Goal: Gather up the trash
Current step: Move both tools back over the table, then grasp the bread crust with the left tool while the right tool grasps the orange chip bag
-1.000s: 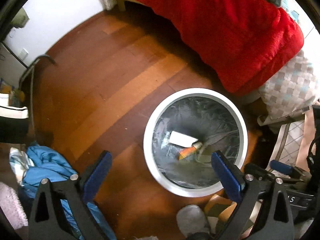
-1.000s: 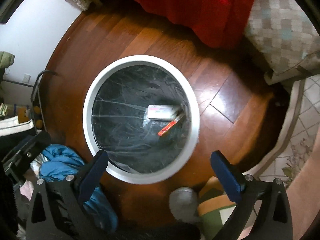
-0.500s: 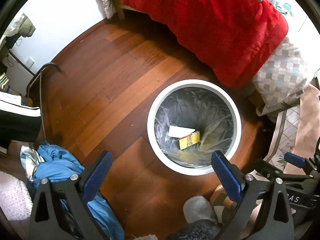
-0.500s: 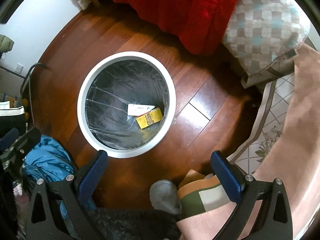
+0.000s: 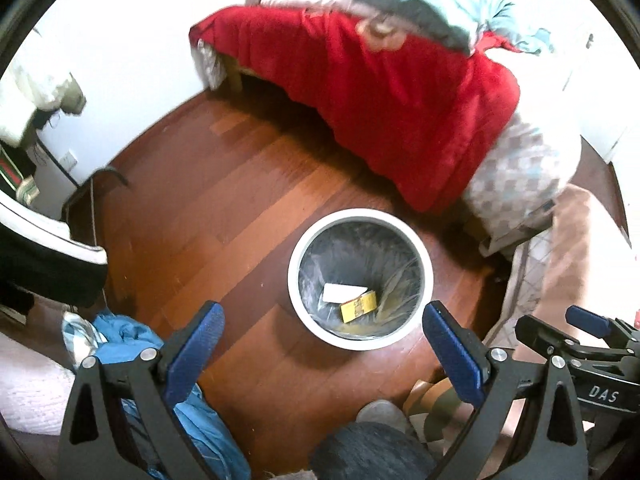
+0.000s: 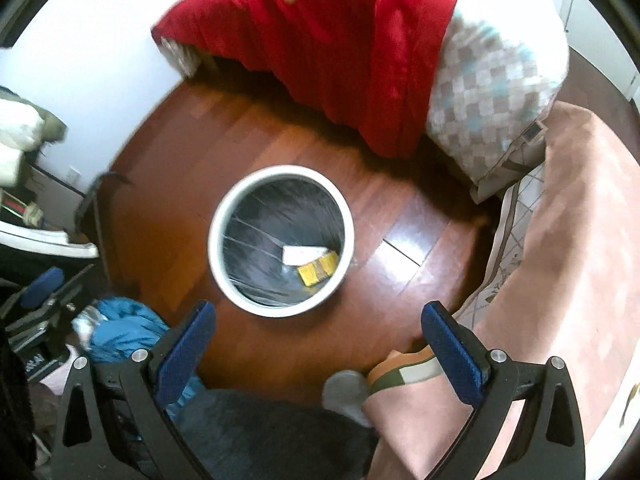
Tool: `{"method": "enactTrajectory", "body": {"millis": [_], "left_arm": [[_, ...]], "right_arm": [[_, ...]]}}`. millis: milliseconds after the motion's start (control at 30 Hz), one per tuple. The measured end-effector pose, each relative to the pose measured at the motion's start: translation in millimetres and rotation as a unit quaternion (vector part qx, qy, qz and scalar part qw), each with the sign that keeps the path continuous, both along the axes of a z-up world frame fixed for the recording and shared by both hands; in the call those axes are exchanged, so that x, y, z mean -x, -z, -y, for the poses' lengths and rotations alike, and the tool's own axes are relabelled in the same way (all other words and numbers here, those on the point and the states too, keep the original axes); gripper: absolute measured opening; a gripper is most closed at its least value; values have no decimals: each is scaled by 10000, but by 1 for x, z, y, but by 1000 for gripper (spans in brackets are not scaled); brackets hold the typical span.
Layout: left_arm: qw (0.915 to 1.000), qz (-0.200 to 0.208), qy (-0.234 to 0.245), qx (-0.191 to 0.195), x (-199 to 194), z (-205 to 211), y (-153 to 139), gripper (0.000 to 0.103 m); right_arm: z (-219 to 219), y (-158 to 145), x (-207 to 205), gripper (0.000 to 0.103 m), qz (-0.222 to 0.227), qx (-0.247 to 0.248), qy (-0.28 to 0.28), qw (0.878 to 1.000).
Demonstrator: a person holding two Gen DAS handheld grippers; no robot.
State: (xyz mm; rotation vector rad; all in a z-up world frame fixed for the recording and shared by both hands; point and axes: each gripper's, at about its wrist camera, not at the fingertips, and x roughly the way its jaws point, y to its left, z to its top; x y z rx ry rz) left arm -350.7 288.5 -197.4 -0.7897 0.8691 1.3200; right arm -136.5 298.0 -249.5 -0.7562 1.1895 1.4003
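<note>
A red blanket [image 5: 400, 92] drapes over the bed beside a checkered pillow [image 6: 492, 92]; blue cloth [image 5: 124, 340] lies on the wooden floor [image 5: 208, 200].

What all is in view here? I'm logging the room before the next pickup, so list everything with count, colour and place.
Trash bin: one, white rim, dark liner, standing on the floor.
Flat packet: one, white, at the bottom of the bin.
Small box: one, yellow, in the bin beside the white packet.
Floor: wooden, reddish brown.
Blanket: one, red, draped over the bed behind the bin.
Checked bedding: one, beige, white and pale blue, right of the blanket.
Blue cloth: one heap, on the floor left of the bin.
Rug: one, pink, right side.
Left gripper: blue pads, open, empty.
Right gripper: blue pads, open, empty.
</note>
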Motion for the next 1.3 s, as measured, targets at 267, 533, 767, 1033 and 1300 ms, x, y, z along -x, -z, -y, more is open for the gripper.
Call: {"method": "enactTrajectory", "body": {"millis": [267,533,767,1033,1300], "left_arm": [[9970,139,527,-559,-53,55,-67,101],[9843,377,1644,-520,-188,112,-69,101],[9579,469,2827,153,-351,176,-25,101],[9265,431,3453,1430,-495,220,58,101],[9304,68,3379,1416,-545,233,93,59]], "right_arm": [[78,-95,-49,103,-618,-814,554,9932],[189,-125,-171,103,-404,-918,1611,9818],[311,-85,-331,103,387,-102,3035,9520],[416,-13,-476,103,623,842,3949,9128],[429,37,-536,103,410,1091,4058,9065]]}}
